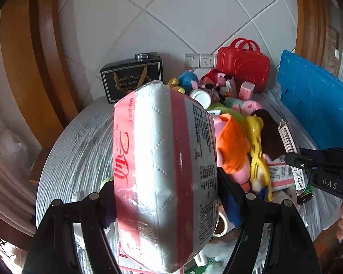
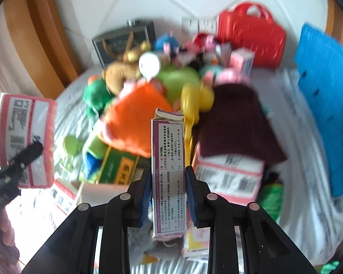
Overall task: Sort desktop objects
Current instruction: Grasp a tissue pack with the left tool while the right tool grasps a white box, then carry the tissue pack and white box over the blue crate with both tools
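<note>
Tissue pack (image 1: 164,173) fills the left wrist view, white with red bands, clamped between the two black fingers of the left gripper (image 1: 165,196) and lifted clear of the grey table (image 1: 80,141). Behind the tissue pack a black gift box (image 1: 132,77) stands against the tiled wall; to the right of the pack lies a heap of toys, with an orange cloth (image 1: 231,146) and a yellow plastic toy (image 1: 256,146) nearest it. Farther right of the pack sit a red case (image 1: 244,66) and a blue board (image 1: 315,100), and the right gripper (image 1: 292,159) reaches in from the edge, gripping a slim box (image 1: 288,137)

In the right wrist view, that slim box (image 2: 169,173), purple-edged with printed text, stands upright between the blue pads (image 2: 191,196) of the right gripper (image 2: 169,196), which press on both its sides. Left of the slim box the tissue pack (image 2: 27,139) hangs in the left gripper (image 2: 32,150). Beyond the slim box the orange cloth (image 2: 135,118), a dark brown cloth (image 2: 235,123) and the red case (image 2: 251,41) are blurred
</note>
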`<state>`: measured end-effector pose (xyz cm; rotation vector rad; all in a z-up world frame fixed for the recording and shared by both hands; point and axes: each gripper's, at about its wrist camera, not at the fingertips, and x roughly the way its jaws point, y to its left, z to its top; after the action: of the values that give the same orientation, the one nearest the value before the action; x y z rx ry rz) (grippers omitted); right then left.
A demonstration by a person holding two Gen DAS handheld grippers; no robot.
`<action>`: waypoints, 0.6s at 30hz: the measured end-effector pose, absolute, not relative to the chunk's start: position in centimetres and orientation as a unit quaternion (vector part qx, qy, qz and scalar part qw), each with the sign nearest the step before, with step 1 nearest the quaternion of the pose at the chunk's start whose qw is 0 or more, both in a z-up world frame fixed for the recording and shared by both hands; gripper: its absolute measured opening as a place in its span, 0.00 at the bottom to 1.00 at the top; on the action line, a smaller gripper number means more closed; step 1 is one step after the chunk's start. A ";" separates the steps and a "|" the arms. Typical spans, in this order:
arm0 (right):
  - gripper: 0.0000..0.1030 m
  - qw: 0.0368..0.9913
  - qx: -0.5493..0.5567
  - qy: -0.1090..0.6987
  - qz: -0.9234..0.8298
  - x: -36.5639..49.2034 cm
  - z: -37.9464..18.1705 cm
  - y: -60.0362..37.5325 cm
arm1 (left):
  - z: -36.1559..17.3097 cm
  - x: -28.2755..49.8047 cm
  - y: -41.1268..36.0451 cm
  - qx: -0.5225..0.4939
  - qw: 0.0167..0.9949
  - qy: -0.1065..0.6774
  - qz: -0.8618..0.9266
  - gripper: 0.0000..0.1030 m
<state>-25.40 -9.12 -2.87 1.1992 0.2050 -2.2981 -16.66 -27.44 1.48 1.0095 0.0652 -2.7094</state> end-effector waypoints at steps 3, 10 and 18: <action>0.27 0.262 0.404 0.082 -0.873 -24.8 0.3 -8.5 | 3.3 -16.7 -25.6 0.324 0.121 0.018 -0.938 0.71; 0.27 0.243 0.318 0.076 -0.913 -24.5 6.3 -3.6 | 6.2 -18.0 -18.6 0.280 0.107 0.004 -0.954 0.71; 0.27 0.225 0.221 0.066 -0.947 -27.4 11.7 8.7 | 8.1 -22.8 -4.8 0.222 0.109 -0.006 -0.969 0.71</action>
<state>-27.35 8.73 11.69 0.6089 0.1809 -2.6122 -22.82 -4.77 8.10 0.6529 -0.0177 -2.8502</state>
